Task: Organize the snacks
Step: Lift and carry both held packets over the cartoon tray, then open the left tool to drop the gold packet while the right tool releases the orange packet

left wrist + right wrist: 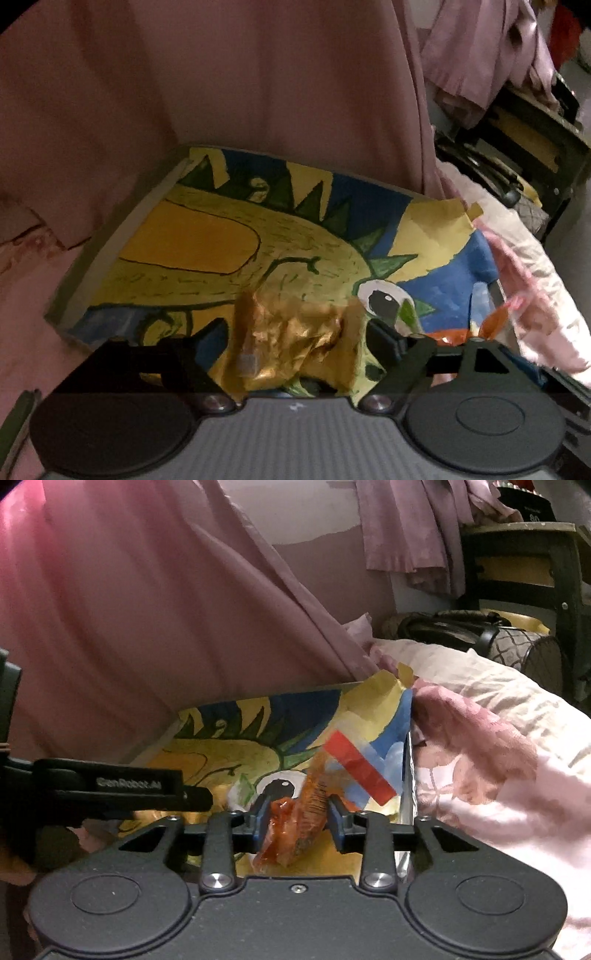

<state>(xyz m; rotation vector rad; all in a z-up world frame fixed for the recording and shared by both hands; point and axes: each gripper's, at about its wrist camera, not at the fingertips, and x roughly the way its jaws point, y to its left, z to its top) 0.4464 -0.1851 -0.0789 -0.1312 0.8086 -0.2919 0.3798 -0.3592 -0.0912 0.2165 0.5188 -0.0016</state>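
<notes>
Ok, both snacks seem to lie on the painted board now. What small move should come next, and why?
Probably draw the right gripper straight back and up. Its jaws stand apart around the orange snack, which rests on the painted board, so it looks released. The left gripper likewise stands wide open around the gold snack and can follow.

Two wrapped snacks (295,347) on painted board (207,236)

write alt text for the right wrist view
An orange snack wrapper lies between the right gripper's open fingers, on a painted board bearing a red strip. Pink bedding lies beside it.
</notes>
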